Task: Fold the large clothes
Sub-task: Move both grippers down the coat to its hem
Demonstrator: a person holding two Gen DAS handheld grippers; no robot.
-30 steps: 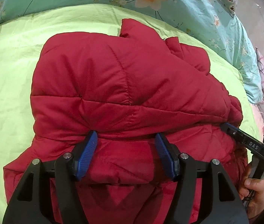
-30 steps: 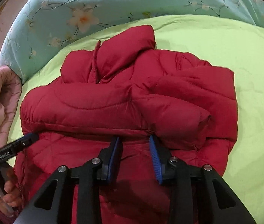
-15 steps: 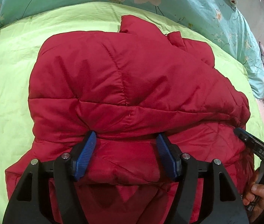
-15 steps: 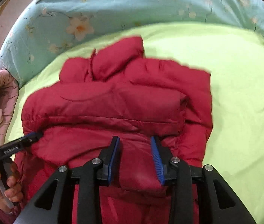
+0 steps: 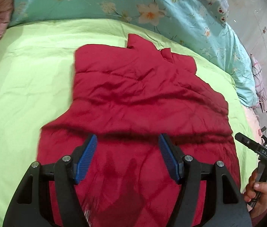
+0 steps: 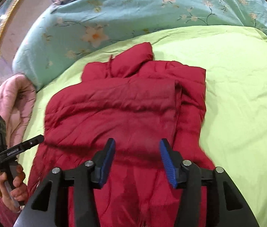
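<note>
A red quilted jacket (image 5: pixel 139 98) lies on a light green sheet, its near part folded forward over the rest, collar at the far end. It also shows in the right wrist view (image 6: pixel 126 113). My left gripper (image 5: pixel 127 158) is open and empty, raised above the jacket's near part. My right gripper (image 6: pixel 137 160) is open and empty above the fold's near edge. The right gripper's tip shows at the right in the left wrist view (image 5: pixel 254 147). The left gripper's tip shows at the left in the right wrist view (image 6: pixel 18 147).
The green sheet (image 5: pixel 29 79) covers the bed around the jacket. A teal floral quilt (image 6: pixel 114 19) lies bunched along the far side. A pink quilt (image 6: pixel 10 106) sits at the bed's edge on the left of the right wrist view.
Both grippers have pulled back and up from the jacket. The right gripper's jaws have opened wider, letting the fabric go. The folded layer has settled flatter on the bed.
</note>
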